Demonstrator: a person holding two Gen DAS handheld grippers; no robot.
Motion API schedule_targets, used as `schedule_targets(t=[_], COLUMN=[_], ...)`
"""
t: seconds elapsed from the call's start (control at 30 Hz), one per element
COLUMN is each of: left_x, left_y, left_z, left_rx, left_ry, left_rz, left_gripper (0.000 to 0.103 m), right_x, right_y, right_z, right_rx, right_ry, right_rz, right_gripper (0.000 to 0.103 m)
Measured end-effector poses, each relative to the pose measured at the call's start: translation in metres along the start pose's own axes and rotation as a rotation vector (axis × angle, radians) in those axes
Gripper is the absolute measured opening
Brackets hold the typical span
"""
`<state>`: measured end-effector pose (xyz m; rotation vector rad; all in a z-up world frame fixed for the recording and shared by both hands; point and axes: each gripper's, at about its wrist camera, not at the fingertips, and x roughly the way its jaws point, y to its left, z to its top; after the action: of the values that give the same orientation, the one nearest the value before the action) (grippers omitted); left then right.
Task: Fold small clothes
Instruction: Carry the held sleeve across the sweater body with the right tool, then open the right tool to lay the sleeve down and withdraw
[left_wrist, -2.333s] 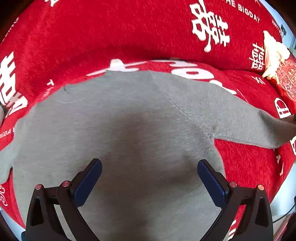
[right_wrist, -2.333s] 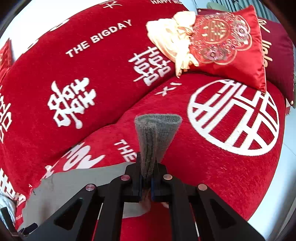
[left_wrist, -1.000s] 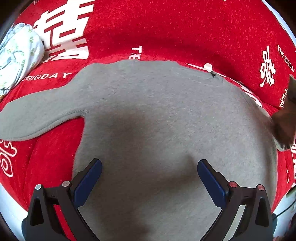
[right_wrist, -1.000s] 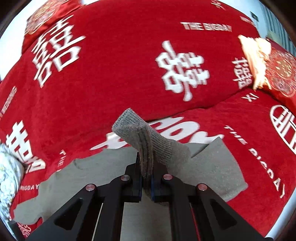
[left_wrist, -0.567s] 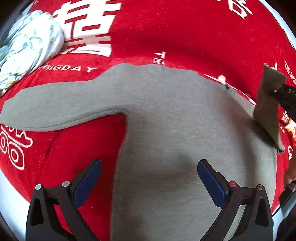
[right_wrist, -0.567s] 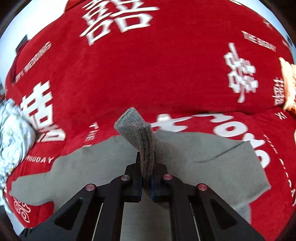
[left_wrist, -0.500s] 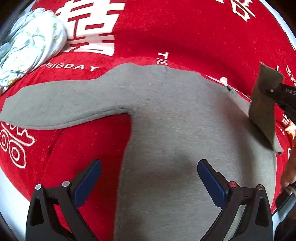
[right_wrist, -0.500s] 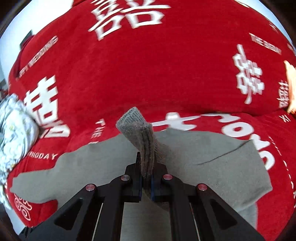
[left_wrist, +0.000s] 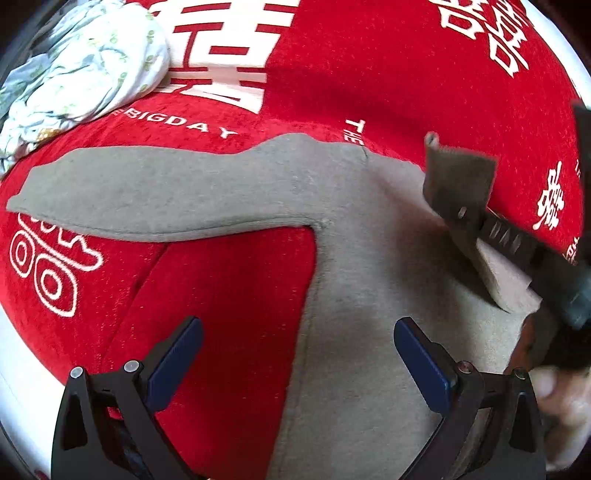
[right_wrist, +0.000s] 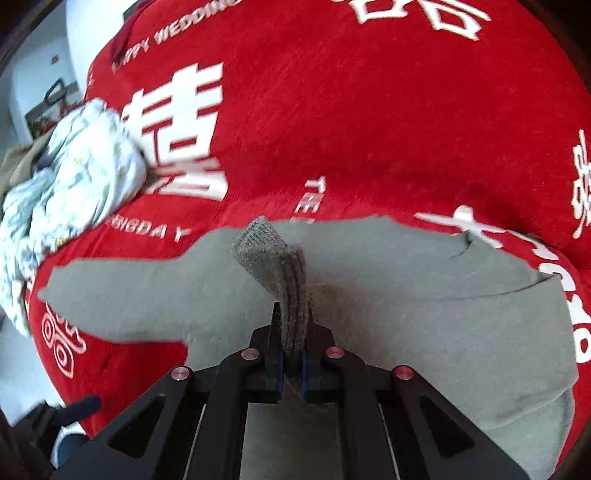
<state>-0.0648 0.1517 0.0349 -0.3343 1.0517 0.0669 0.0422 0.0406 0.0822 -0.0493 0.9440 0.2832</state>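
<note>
A small grey sweater (left_wrist: 369, 258) lies flat on a red sofa seat, also in the right wrist view (right_wrist: 424, 295). Its left sleeve (left_wrist: 147, 192) stretches out to the left. My right gripper (right_wrist: 291, 365) is shut on the ribbed cuff of the right sleeve (right_wrist: 284, 273) and holds it up over the sweater's body; it shows in the left wrist view (left_wrist: 458, 181) at the right. My left gripper (left_wrist: 295, 350) is open and empty, low over the sweater's left side edge.
A crumpled white floral garment (left_wrist: 77, 66) lies at the back left on the red sofa cover (left_wrist: 369, 74) with white lettering; it also shows in the right wrist view (right_wrist: 66, 181). The sofa's front edge runs at the lower left.
My right gripper has carried the sleeve cuff leftward over the sweater's body, folding the right sleeve inward. My left gripper has shifted left toward the sweater's left edge, still open.
</note>
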Motion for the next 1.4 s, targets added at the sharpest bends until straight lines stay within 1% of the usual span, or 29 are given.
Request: schedule_targets(t=[0.13,0.23,0.3,0.37,0.43,0.47,0.5,0.57,0.63,0.7,0.77,0.83,0.9,0.97,1.03,1.1,1.2,1.27,1.3,1.33,1.37,1.4], left_x=[0.002,0.001,0.003,0.004,0.003,0.002,0.001,-0.002,-0.004,-0.005,-0.004,-0.005,-0.005,-0.002,0.005,0.016,0.039,0.062,0.070,0.075,0.078,0.080], left_y=[0.006,0.007,0.006,0.006,0.008,0.008,0.008,0.008,0.007,0.003,-0.004,-0.013,-0.025,-0.043,-0.069,-0.091,-0.126,-0.138,-0.141,-0.143,-0.145,-0.145], left_z=[0.001,0.001,-0.001,-0.001,-0.001,-0.001,0.000,0.003,0.005,0.007,0.010,0.012,0.014,0.016,0.018,0.019,0.018,0.018,0.018,0.019,0.019,0.020], left_rx=[-0.016,-0.021,-0.008,-0.011,-0.017,-0.019,-0.022,-0.028,-0.027,-0.022,-0.009,0.001,0.016,0.052,0.103,0.141,0.222,0.253,0.268,0.301,0.322,0.334], left_ry=[0.003,0.003,0.006,0.013,0.008,0.005,0.003,0.000,-0.003,-0.006,-0.001,-0.010,-0.006,0.005,0.019,0.041,0.077,0.110,0.106,0.071,0.060,0.052], left_rz=[0.007,0.007,0.019,0.013,0.014,0.015,0.016,0.016,0.016,0.014,0.010,0.003,-0.016,-0.043,-0.073,-0.112,-0.152,-0.083,-0.045,0.010,0.038,0.046], left_gripper=[0.103,0.103,0.103,0.103,0.103,0.103,0.103,0.103,0.103,0.103,0.103,0.103,0.103,0.103,0.103,0.103,0.103,0.103,0.103,0.103,0.103,0.103], right_x=[0.014,0.016,0.019,0.023,0.025,0.024,0.023,0.012,-0.004,-0.021,-0.031,-0.041,-0.048,-0.047,-0.037,-0.029,-0.018,-0.012,-0.010,-0.010,-0.009,-0.006], right_y=[0.003,0.008,0.007,0.004,0.000,-0.003,-0.005,-0.008,-0.016,-0.036,-0.061,-0.087,-0.107,-0.124,-0.146,-0.165,-0.199,-0.221,-0.234,-0.245,-0.255,-0.262], right_z=[-0.012,-0.020,-0.022,-0.022,-0.022,-0.021,-0.020,-0.018,-0.015,-0.013,-0.014,-0.017,-0.022,-0.029,-0.037,-0.043,-0.046,-0.043,-0.042,-0.041,-0.038,-0.035], right_rx=[0.000,-0.024,-0.019,-0.010,0.015,0.028,0.033,0.027,0.022,0.058,0.116,0.166,0.177,0.171,0.189,0.218,0.259,0.287,0.308,0.325,0.339,0.348], right_ry=[0.046,0.058,0.069,0.087,0.103,0.111,0.118,0.087,0.025,-0.020,-0.038,-0.050,-0.058,-0.032,0.016,0.047,0.069,0.068,0.061,0.055,0.053,0.058], right_rz=[0.011,0.021,0.024,0.034,0.077,0.109,0.140,0.165,0.155,0.151,0.148,0.171,0.141,0.055,-0.034,-0.107,-0.197,-0.237,-0.238,-0.227,-0.225,-0.220], right_gripper=[0.007,0.007,0.007,0.008,0.014,0.023,0.030,0.057,0.072,0.073,0.073,0.073,0.073,0.073,0.073,0.073,0.073,0.073,0.073,0.073,0.073,0.073])
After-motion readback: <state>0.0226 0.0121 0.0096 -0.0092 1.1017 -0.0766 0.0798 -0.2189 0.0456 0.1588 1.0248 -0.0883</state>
